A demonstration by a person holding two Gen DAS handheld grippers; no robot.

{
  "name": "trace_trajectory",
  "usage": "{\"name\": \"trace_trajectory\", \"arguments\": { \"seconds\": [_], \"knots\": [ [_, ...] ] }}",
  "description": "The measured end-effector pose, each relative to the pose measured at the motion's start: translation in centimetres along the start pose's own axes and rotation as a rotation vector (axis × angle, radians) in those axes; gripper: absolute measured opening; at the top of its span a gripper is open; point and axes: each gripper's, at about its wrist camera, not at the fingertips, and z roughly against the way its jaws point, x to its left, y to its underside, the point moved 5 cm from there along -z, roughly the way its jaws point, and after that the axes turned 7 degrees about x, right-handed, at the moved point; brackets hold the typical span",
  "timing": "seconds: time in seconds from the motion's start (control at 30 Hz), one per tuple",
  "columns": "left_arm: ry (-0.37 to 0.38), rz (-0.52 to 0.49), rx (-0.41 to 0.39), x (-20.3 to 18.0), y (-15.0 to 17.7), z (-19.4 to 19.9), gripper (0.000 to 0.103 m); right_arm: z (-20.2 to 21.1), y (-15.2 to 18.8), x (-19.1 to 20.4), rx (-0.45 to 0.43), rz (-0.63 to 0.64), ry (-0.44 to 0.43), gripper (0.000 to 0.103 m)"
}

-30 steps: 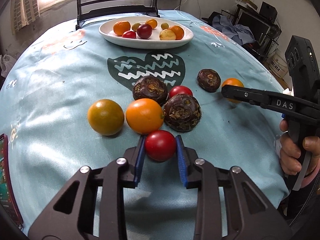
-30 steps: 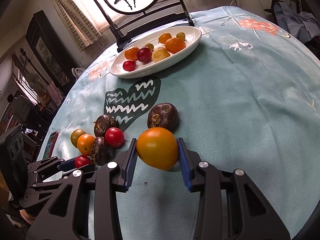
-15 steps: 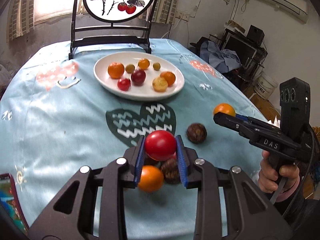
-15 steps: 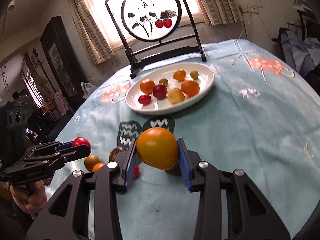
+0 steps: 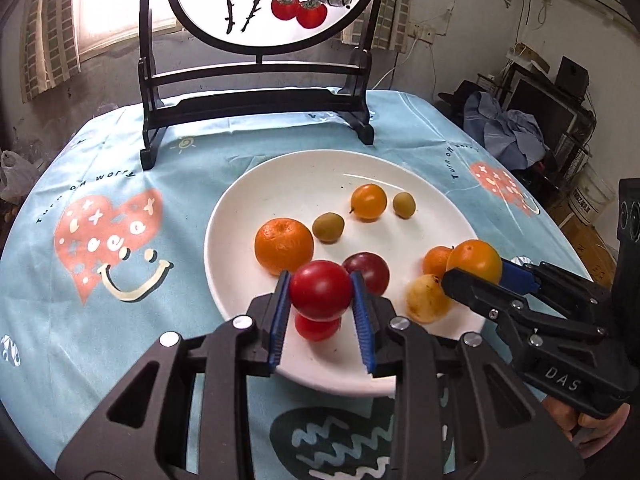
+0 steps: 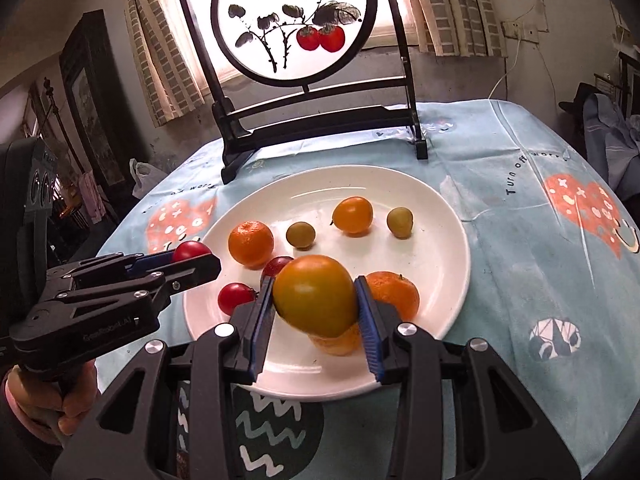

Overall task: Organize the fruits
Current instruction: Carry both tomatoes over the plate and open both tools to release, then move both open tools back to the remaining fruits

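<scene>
The table (image 5: pixel 120 184) carries a screen (image 5: pixel 256 40) at its far edge and a plate (image 5: pixel 296 176) mid-table. Over the plate's near edge, the right gripper (image 6: pixel 316 304) has its jaws clenched on an orange tomato (image 6: pixel 314 296); the left gripper (image 5: pixel 320 300) grips a red tomato (image 5: pixel 320 290). Risk, as I judge it: dropped from this height, either could roll off the shallow rim or knock its neighbours. On the plate: eight fruits, namely three orange, two green, two red, one yellow.
</scene>
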Motion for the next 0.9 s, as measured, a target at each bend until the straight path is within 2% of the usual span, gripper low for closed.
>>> {"name": "trace_trajectory", "arguments": {
  "seconds": [0.03,0.07,0.13,0.17,0.2,0.23,0.37,0.5,0.67,0.73,0.8,0.9],
  "knots": [
    [-0.011,0.002,0.004,0.1,-0.1,-0.3,0.033,-0.3,0.0,0.1,0.012,0.007,0.007,0.042],
    [-0.025,0.003,0.004,0.2,-0.3,-0.5,0.054,-0.5,0.0,0.1,0.03,0.011,0.016,0.047],
    [-0.083,0.016,-0.037,0.3,-0.4,0.4,0.088,-0.3,0.1,0.2,0.052,0.014,0.034,0.047],
    [-0.106,0.019,-0.072,0.4,-0.6,1.1,0.093,0.0,0.2,0.4,0.049,0.017,0.031,0.051],
    [-0.112,0.014,-0.096,0.3,-0.6,1.8,0.093,0.5,0.2,0.5,0.042,0.02,0.032,0.058],
    [-0.106,0.011,-0.108,0.3,-0.5,2.6,0.094,1.1,0.2,0.6,0.029,0.022,0.037,0.06],
    [-0.056,0.03,-0.132,0.1,0.9,5.5,0.099,3.3,0.9,1.3,-0.016,0.019,0.036,0.06],
    [-0.073,0.036,-0.155,0.2,3.9,7.8,0.101,5.2,2.7,1.7,-0.042,-0.005,0.014,0.06],
    [-0.06,0.067,-0.143,1.3,7.7,8.5,0.101,5.8,6.1,2.7,-0.02,-0.019,-0.008,0.06],
    [-0.055,0.094,-0.095,2.2,9.1,8.1,0.101,5.9,7.3,3.4,-0.008,-0.013,-0.008,0.06],
    [-0.066,0.123,-0.056,3.2,10.1,7.8,0.101,6.1,8.5,4.2,0.008,-0.015,-0.026,0.06],
    [-0.094,0.184,-0.051,4.7,11.1,8.1,0.101,6.5,10.3,5.5,0.036,-0.021,-0.069,0.06]
  ]
}}
